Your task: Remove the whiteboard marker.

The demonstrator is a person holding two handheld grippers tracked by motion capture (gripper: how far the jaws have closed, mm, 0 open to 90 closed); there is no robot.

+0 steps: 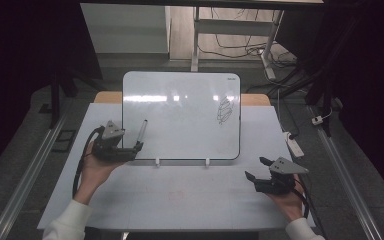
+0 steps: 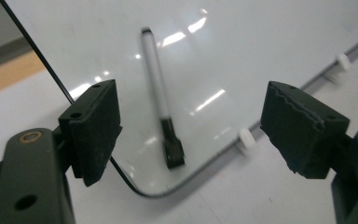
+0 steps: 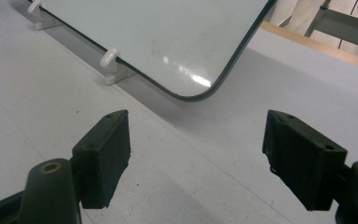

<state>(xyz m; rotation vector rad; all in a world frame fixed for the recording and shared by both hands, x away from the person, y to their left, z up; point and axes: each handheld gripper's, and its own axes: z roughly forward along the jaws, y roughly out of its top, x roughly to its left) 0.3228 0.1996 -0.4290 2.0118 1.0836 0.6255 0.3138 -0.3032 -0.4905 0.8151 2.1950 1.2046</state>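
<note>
A whiteboard (image 1: pixel 180 115) lies propped on the white table (image 1: pixel 180 195), and the only writing on it is a dark scribble (image 1: pixel 224 110) near its far right side — loops, no letters I can make out; a small mark at the board's top right corner may be a brand, but it is too small to read. The left gripper (image 1: pixel 139 147) sits at the board's near left corner with its jaws spread wide, holding nothing. A marker (image 2: pixel 161 107) rests on the board just ahead of and between those jaws, black cap toward them. The right gripper (image 1: pixel 258 168) hovers over bare table off the board's near right corner — jaws also spread, empty. Two white clips (image 3: pixel 112 60) hold the board's near edge. Cables (image 1: pixel 240 47) trail across the floor beyond the table.
</note>
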